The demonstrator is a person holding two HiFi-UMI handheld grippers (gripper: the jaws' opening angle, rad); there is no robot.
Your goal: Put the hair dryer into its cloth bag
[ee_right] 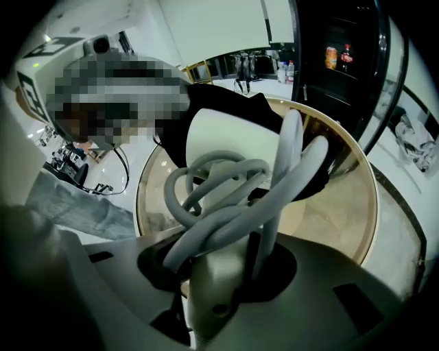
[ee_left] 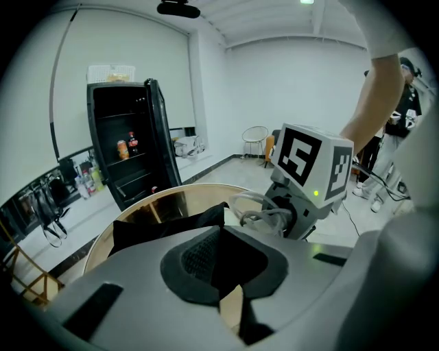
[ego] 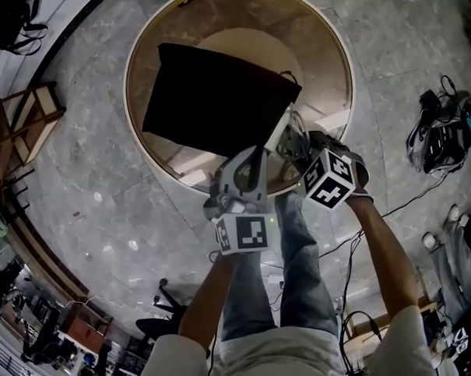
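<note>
A black cloth bag (ego: 216, 101) lies on the round wooden table (ego: 148, 39). My left gripper (ego: 258, 151) is shut on the bag's near edge and lifts it; in the left gripper view the black cloth (ee_left: 171, 230) is pinched between the jaws (ee_left: 221, 271). My right gripper (ego: 298, 145) is shut on the white hair dryer (ee_right: 226, 137) by its handle (ee_right: 212, 281), with the grey cord (ee_right: 226, 199) coiled over it. The dryer's head is at the bag's mouth (ee_right: 312, 175), with black cloth around it. How far in it sits is hidden.
A black cabinet (ee_left: 127, 151) with bottles stands beyond the table. Cables and gear (ego: 444, 130) lie on the marble floor at the right, and a wooden rack (ego: 20, 127) stands at the left. A wire chair (ee_left: 255, 137) and another person (ee_left: 405, 103) are further off.
</note>
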